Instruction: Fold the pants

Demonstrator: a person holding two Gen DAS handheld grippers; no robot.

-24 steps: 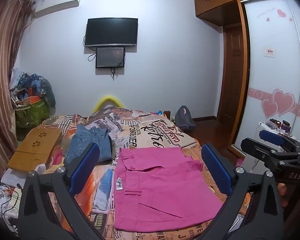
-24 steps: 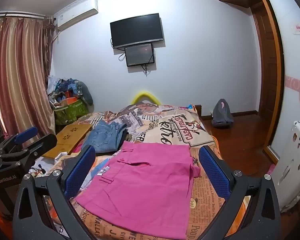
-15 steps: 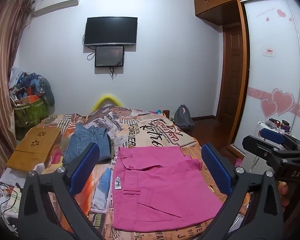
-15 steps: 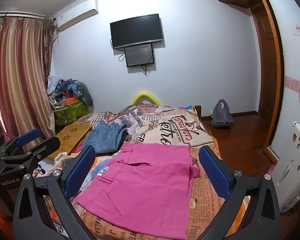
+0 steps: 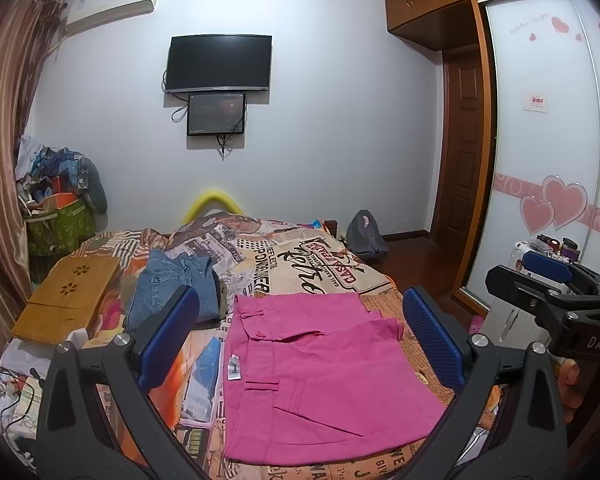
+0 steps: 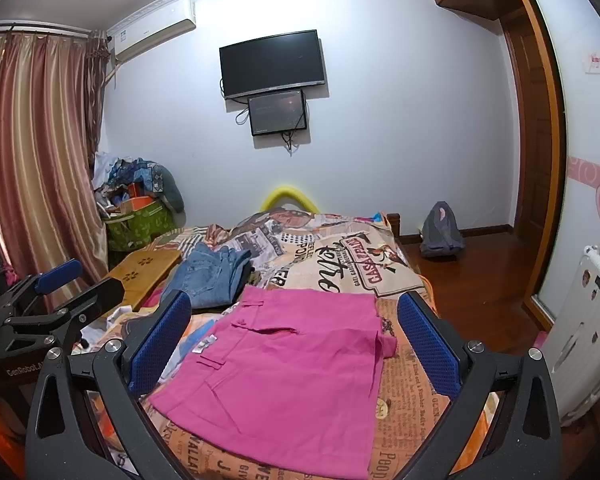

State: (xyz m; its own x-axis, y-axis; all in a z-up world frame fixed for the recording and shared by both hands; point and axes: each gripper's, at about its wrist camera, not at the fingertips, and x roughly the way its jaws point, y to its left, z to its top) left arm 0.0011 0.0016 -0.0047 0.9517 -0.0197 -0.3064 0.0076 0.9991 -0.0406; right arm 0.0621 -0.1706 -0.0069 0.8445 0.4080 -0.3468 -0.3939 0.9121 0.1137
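Pink pants (image 5: 324, 376) lie folded flat on the bed, waistband toward the left, also in the right wrist view as pink pants (image 6: 292, 376). My left gripper (image 5: 300, 340) hovers above them with its blue pads wide apart and nothing between them. My right gripper (image 6: 296, 340) hangs over the same pants, equally open and holding nothing. Each gripper shows at the edge of the other's view: the right gripper (image 5: 556, 284) at the right, the left gripper (image 6: 60, 284) at the left.
Folded blue jeans (image 5: 172, 284) lie behind the pants on the newspaper-print bedspread (image 5: 300, 256). A wooden lap tray (image 5: 68, 296) sits at the bed's left. A grey backpack (image 6: 440, 236) is on the floor; a white radiator (image 6: 584, 332) stands right.
The left wrist view has shifted slightly, the pants sliding a little leftward in it. Both grippers stay open above the pants.
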